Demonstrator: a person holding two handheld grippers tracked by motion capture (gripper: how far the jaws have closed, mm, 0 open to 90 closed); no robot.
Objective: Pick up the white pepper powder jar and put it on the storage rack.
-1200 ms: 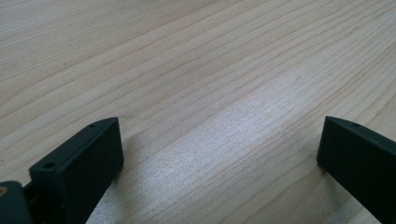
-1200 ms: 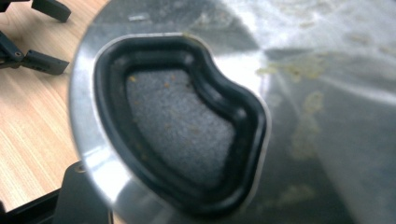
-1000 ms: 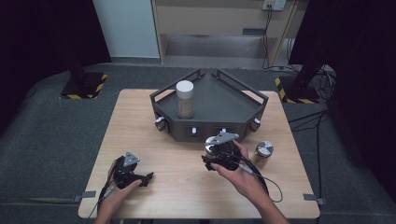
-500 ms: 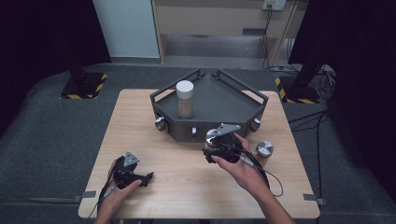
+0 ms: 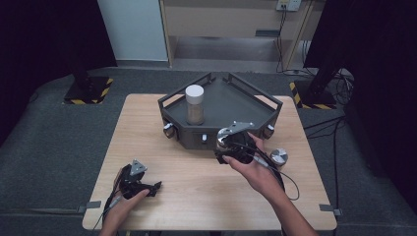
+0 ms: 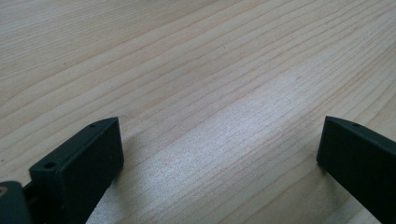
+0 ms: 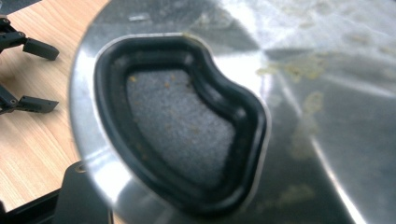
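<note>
My right gripper (image 5: 225, 146) is shut on a steel shaker can (image 5: 224, 137), held above the table just in front of the dark tray (image 5: 255, 101). In the right gripper view the can's shiny top (image 7: 299, 93) fills the frame close up, with a black-rimmed kidney-shaped opening (image 7: 180, 135) and crumbs on the metal. One black jaw shows at the lower left there. My left gripper (image 5: 155, 188) rests on the table near the front left, open, with bare wood between its jaws (image 6: 219, 154). It also appears far off as the left gripper (image 7: 23, 74).
Inside the tray stands a jar (image 5: 194, 104) with a white lid and brown contents. A small round steel lid (image 5: 279, 156) lies on the wooden table (image 5: 196, 196) right of my right hand. Knobs stick out of the tray's front wall.
My right gripper has risen with the can and moved a little farther from me, toward the tray's front. The left gripper has stayed put.
</note>
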